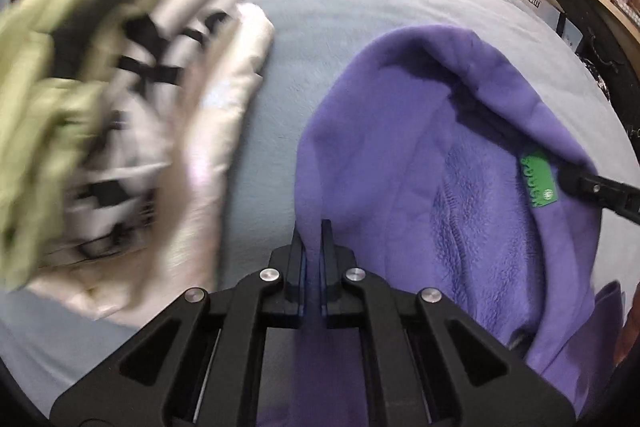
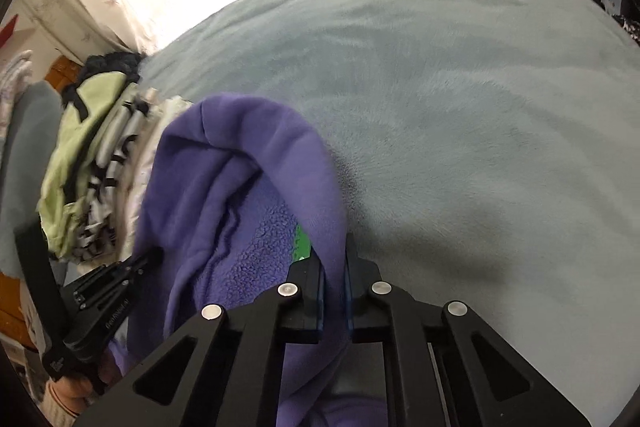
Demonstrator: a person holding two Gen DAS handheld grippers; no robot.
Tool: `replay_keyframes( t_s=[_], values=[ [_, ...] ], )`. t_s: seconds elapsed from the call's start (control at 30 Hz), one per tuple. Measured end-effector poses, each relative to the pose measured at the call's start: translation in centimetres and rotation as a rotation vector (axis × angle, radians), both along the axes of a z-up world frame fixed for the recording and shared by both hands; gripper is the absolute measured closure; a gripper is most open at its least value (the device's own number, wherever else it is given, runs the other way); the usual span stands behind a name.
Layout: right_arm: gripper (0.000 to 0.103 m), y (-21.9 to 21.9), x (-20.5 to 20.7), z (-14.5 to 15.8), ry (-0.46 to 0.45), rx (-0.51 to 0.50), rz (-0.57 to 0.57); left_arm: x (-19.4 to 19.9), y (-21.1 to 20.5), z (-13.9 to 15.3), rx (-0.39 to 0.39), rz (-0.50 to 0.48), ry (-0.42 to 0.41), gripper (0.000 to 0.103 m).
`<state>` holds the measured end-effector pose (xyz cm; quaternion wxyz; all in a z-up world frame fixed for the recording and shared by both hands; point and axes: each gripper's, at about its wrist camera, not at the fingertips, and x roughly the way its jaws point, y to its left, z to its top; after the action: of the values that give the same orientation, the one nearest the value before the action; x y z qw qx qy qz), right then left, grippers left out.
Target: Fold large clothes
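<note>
A plush grey-blue blanket [image 2: 460,75] covers the bed, its nap brushed in soft streaks. Over it hangs a purple fleece hoodie [image 1: 420,155], smooth outside and nubbly inside, hood open, a green neck label [image 1: 538,181] too blurred to read. At the bed's left lies a blurred pile of clothes [image 1: 88,99]: pale green, cream, black-and-white. The left claw [image 1: 314,239] is pinched on the hood's edge; the right claw [image 2: 334,267] is clamped on the hoodie's neckline beside the label.
</note>
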<state>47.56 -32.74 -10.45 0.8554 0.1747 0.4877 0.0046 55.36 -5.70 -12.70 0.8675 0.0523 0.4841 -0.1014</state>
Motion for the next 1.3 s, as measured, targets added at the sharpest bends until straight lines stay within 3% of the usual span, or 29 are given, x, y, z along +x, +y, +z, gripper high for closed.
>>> replay_keyframes(
  t_s=[0.2,0.37,0.47,0.6,0.7,0.83,0.87,0.93,1.0,1.17,1.27,1.3],
  values=[
    [0.096,0.2,-6.7,5.3,-0.135,0.042,0.043,-4.5,3.2,5.9,-0.045,-0.009,-0.076,0.101],
    [0.096,2.1,-14.6,10.4,-0.283,0.000,0.121,-11.5,4.7,10.9,-0.075,-0.066,-0.164,0.101],
    [0.096,3.3,-20.0,11.5,-0.350,-0.031,0.169,-15.7,5.2,12.2,-0.112,-0.093,-0.194,0.101],
    [0.094,3.9,-26.0,9.2,-0.324,-0.099,0.178,-22.8,7.8,10.6,-0.127,-0.120,-0.171,0.101],
    [0.086,2.8,-29.2,5.3,-0.207,-0.103,0.144,-26.6,8.9,7.5,-0.108,-0.136,-0.099,0.100],
    [0.085,1.0,-33.3,0.7,-0.066,-0.057,0.083,-30.3,10.4,3.9,-0.082,-0.112,-0.031,0.100],
    [0.083,0.7,-34.4,0.1,-0.050,-0.040,0.073,-31.5,11.1,3.4,-0.093,-0.109,-0.016,0.100],
    [0.069,0.2,-36.2,-0.5,-0.043,-0.003,0.055,-33.3,12.0,2.7,-0.124,-0.112,0.013,0.100],
    [0.046,0.1,-38.1,-0.6,-0.064,0.028,0.034,-34.8,13.1,2.5,-0.187,-0.116,0.040,0.100],
    [0.027,1.0,-41.9,0.7,-0.121,0.197,0.032,-37.0,14.4,2.6,-0.450,-0.152,0.102,0.099],
    [0.018,1.6,-41.9,2.2,-0.137,0.282,0.034,-37.0,14.4,2.6,-0.621,-0.163,0.138,0.078],
    [0.017,2.0,-41.7,2.0,-0.142,0.306,0.034,-37.0,14.3,2.4,-0.660,-0.162,0.139,0.065]
  ],
)
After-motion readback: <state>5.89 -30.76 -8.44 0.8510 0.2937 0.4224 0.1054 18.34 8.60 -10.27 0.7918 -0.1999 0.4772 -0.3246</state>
